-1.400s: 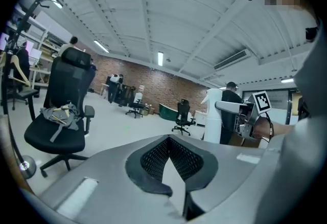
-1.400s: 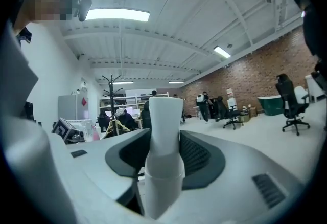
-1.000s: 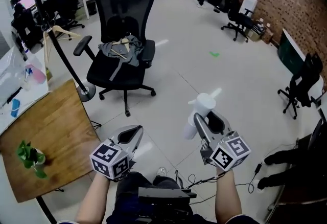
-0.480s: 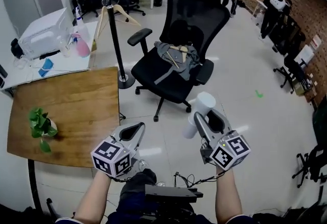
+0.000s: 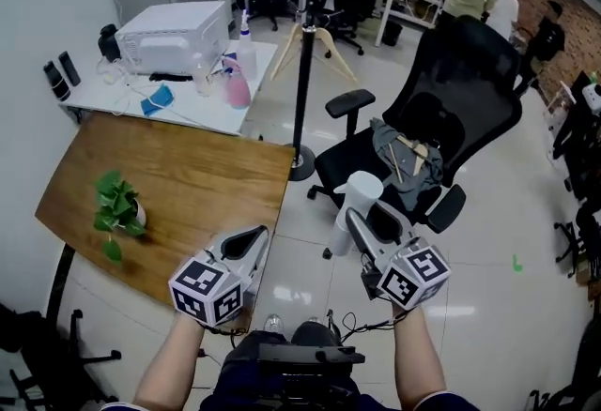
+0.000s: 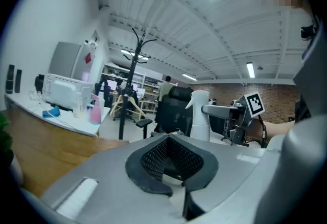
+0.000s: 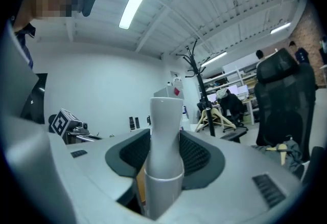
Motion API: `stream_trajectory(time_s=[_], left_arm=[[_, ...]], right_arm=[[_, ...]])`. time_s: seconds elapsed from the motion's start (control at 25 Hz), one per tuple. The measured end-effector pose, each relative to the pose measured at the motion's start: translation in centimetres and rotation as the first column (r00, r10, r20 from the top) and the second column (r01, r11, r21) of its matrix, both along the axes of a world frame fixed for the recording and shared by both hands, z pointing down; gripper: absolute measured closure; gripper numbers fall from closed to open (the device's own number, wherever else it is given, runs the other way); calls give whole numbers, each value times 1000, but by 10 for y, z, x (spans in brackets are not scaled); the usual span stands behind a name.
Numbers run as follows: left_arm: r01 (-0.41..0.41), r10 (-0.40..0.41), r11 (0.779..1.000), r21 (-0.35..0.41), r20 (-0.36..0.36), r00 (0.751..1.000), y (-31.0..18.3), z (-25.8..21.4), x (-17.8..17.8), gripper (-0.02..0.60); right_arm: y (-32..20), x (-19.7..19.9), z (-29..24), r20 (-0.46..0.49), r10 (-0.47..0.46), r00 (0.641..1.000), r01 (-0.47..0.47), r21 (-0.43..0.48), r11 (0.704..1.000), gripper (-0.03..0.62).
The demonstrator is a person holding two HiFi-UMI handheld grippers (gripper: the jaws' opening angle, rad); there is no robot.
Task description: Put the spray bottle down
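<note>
The white spray bottle (image 5: 355, 208) stands upright in my right gripper (image 5: 363, 223), which is shut on its neck and body (image 7: 164, 152). It hangs above the floor tiles, just right of the wooden table (image 5: 197, 176). In the left gripper view the same bottle (image 6: 200, 114) shows with its nozzle pointing left. My left gripper (image 5: 244, 246) is beside it, over the table's near right corner. Its pads (image 6: 153, 183) meet at the tips with nothing between them.
A small potted plant (image 5: 116, 210) sits on the wooden table's left part. Behind it a white table (image 5: 202, 109) carries a printer (image 5: 176, 24) and a pink bottle (image 5: 237, 86). A coat stand (image 5: 302, 53) and a black office chair (image 5: 441, 132) with clothes stand ahead and right.
The whole view has swung left: the wooden table and white table now lie ahead, the chair has slid to the right. Both grippers moved along, the bottle still held.
</note>
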State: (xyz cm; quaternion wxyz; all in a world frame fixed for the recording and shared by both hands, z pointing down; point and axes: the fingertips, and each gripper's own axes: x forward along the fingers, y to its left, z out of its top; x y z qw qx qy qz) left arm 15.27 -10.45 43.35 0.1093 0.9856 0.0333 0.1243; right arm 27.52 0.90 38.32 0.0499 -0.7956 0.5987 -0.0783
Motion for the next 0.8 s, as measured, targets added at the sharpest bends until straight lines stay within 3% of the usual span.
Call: stream_trajectory(time_s=[0.16,0.28,0.52,0.8], left_arm=[[152,-152,988,12,7,988,-35,0,0,572],[301,-302,953,27,17,953,-63,0,-9,572],[561,-562,827,31,29,827,-94,2,-39,572],[755,-757,653,55,54,651,-106,9,-95,572]], right_arm=[[-60,11,3,7,-166,986,166,2,986,398],[-103,10,7,10,-307,952,307,-3,952,397],[-177,-3,19,-7,-547,837,546,-22,837,398],[-244,-52,40,19,-725,688,725,-25,688,398]])
